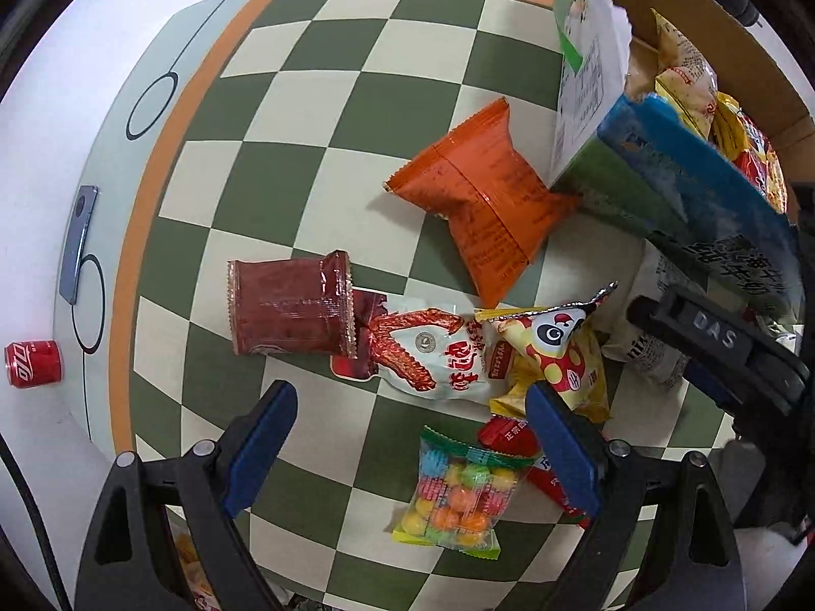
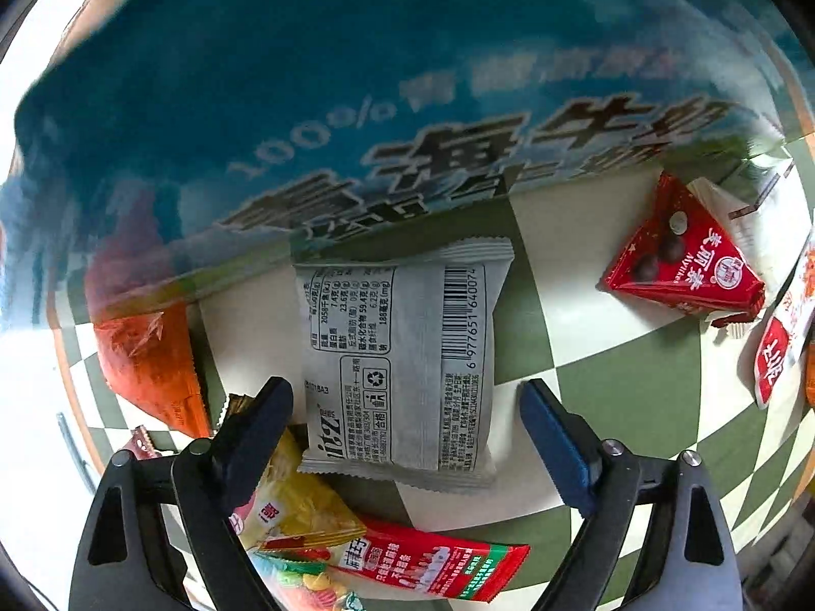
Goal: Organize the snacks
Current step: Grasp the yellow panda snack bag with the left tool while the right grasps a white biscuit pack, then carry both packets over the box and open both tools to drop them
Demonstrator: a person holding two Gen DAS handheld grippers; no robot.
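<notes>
Checkered bench carries your snacks beside the blue carton. Your left tool gapes wide over the candy bag. Your right tool straddles the grey packet, pads clear.

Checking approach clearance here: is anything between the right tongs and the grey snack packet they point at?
Nothing visible blocks it. The right tongs stand open astride the grey snack packet, which lies flat and uncovered on the checkered cloth. A yellow packet lies under the left finger, beside the grey one, not over it.

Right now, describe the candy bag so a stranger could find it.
On the checkered mat, look below the heap of packets, between the left gripper's fingers. The candy bag is the only clear one, showing multicoloured balls under a green top strip.
</notes>
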